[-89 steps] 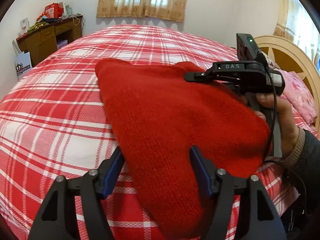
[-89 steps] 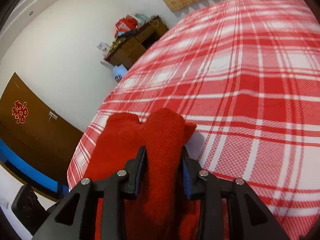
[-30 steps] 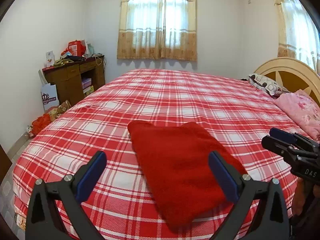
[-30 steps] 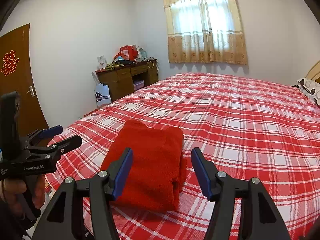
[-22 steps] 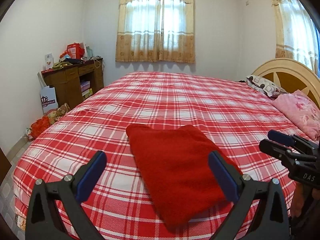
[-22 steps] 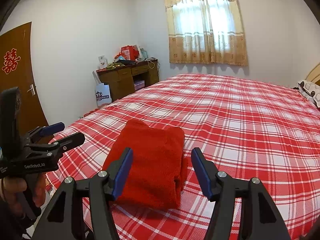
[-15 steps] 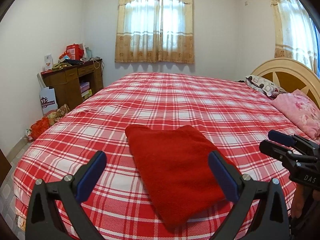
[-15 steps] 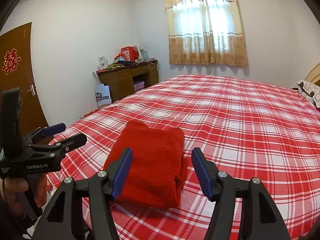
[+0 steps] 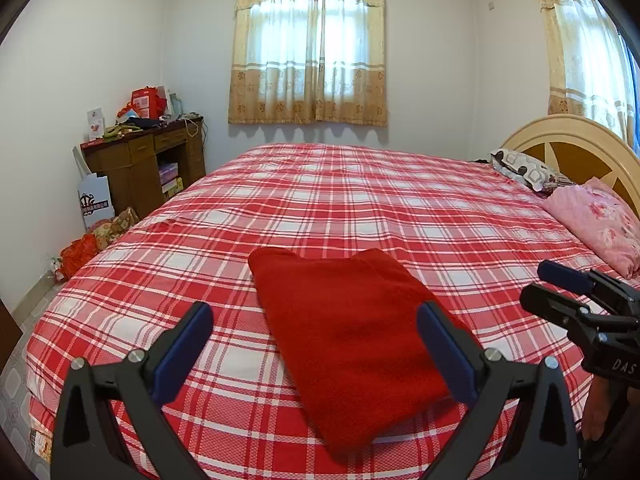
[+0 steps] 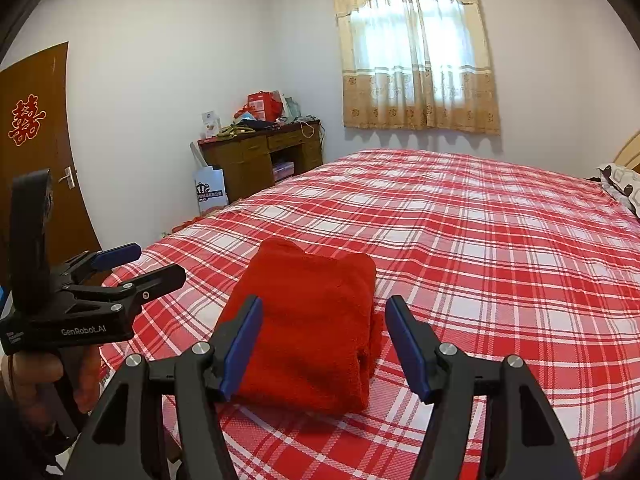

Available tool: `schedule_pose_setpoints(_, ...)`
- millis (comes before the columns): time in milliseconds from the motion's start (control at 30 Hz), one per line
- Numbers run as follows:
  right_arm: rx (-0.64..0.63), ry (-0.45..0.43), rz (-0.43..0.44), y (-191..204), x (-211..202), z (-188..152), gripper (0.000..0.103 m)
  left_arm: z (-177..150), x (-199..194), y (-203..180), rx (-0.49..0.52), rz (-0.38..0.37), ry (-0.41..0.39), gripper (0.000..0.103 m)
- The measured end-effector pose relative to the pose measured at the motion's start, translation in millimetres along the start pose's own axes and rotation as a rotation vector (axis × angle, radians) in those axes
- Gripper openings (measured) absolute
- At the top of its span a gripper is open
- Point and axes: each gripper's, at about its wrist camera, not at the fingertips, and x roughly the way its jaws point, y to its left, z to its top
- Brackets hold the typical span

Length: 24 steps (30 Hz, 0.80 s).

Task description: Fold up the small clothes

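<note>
A red knitted garment [image 9: 352, 328] lies folded into a thick rectangle on the red plaid bed [image 9: 360, 208], near its front edge; the right wrist view shows it [image 10: 312, 328] with a rolled fold along its right side. My left gripper [image 9: 316, 344] is held back above the bed's edge, open wide, nothing between its blue pads. My right gripper [image 10: 324, 340] is open too, lifted clear of the garment. Each gripper appears in the other's view, the right one [image 9: 560, 292] at the right edge, the left one [image 10: 140, 264] at the left, both hand-held.
A wooden desk [image 9: 148, 160] piled with boxes and bags stands by the left wall, with a paper bag [image 9: 96, 200] and bundles on the floor beside it. Pillows [image 9: 592, 220] and a headboard [image 9: 576, 148] are at the right. A brown door [image 10: 36, 152] is far left.
Three seconds ago the right gripper pinched the red garment close up and the left was over it; both have let go and drawn back. Over the last second the scene barely shifts.
</note>
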Motion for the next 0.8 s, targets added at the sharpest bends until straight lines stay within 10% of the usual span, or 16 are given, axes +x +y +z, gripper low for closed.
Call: schedule_pose_setpoints(800,0.003,-0.015,0.015,1.9,0.2,-1.7,0.065,0.4,0.5,-4.7,0.015,-0.005,0.005,0.103)
